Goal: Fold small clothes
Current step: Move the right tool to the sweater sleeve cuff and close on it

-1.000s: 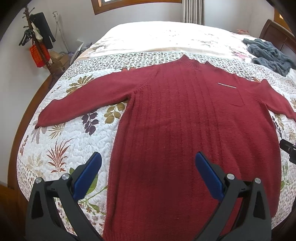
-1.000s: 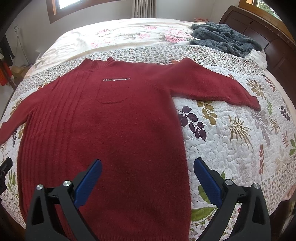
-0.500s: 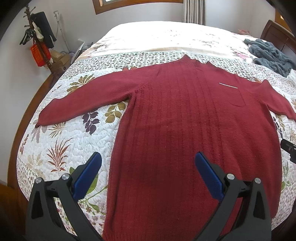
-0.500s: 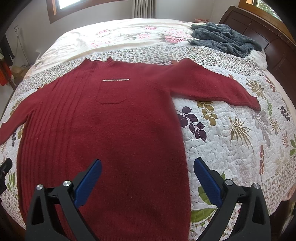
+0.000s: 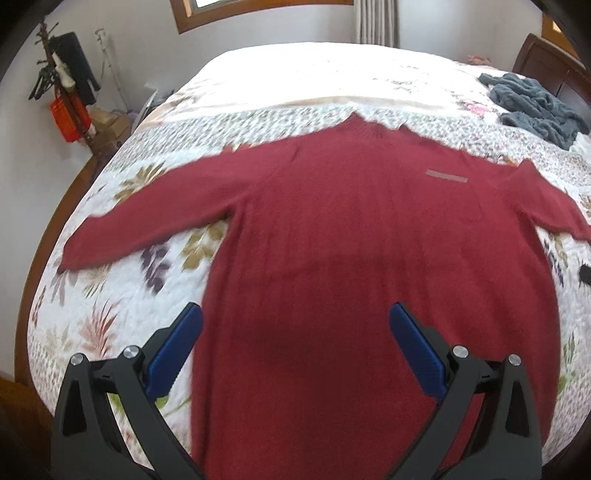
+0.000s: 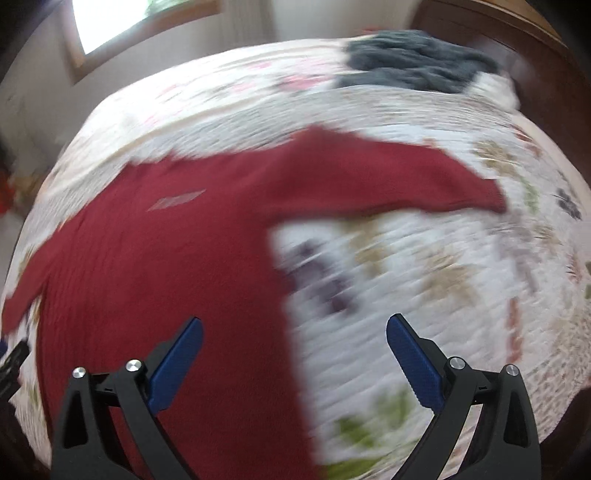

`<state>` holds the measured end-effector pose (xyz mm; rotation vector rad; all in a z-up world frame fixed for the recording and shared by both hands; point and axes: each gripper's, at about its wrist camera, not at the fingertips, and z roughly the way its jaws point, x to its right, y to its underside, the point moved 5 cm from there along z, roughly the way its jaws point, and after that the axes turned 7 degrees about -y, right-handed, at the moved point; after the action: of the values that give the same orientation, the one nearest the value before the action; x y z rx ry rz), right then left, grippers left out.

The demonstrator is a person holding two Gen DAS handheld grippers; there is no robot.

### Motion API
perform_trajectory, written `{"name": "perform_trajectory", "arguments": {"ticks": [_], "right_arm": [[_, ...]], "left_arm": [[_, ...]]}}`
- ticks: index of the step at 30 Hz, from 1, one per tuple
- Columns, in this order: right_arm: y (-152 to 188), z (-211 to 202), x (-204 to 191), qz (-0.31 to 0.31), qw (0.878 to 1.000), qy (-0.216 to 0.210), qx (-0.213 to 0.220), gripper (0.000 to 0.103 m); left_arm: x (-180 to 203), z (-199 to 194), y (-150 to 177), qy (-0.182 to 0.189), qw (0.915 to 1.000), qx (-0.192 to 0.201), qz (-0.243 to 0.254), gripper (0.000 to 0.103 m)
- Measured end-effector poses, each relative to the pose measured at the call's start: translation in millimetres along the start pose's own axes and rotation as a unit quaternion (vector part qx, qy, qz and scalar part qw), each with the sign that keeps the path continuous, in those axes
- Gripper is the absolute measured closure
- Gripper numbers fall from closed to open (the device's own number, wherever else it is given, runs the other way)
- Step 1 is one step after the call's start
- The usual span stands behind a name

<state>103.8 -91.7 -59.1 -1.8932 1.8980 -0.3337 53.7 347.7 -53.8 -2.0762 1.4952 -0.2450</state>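
Note:
A dark red long-sleeved sweater (image 5: 369,240) lies flat and face up on the floral quilt, both sleeves spread out sideways. My left gripper (image 5: 295,339) hangs open above its lower body, nothing between the blue pads. In the right wrist view the sweater (image 6: 166,258) fills the left half, and its right sleeve (image 6: 406,181) stretches out to the right. My right gripper (image 6: 295,350) is open over the sweater's right side edge, one pad above the cloth and the other above bare quilt. This view is blurred by motion.
The bed's quilt (image 5: 110,306) ends at a wooden frame on the left. A grey-blue blanket (image 5: 535,103) lies bunched near the headboard (image 6: 498,33). A coat stand (image 5: 62,85) with hanging items is beside the bed at the left.
The right gripper has swung to the right, towards the sweater's right sleeve, blurring its view. The left gripper has shifted only slightly. Both stay open.

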Motion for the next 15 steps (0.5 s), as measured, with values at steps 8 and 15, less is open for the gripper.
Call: {"name": "perform_trajectory", "arguments": {"ticks": [8,15], "right_arm": [[-95,29,190,0.117,0.992,0.048,-0.004,0.004],[-127,87,291,0.179,0.981,0.061,-0.052,0.004]], "left_arm": [[88,18,-87,0.044,0.9981,0.042,0.009,0.003],[145,39,-118,0.062,0.9972,0.038,0.014,0.003]]}}
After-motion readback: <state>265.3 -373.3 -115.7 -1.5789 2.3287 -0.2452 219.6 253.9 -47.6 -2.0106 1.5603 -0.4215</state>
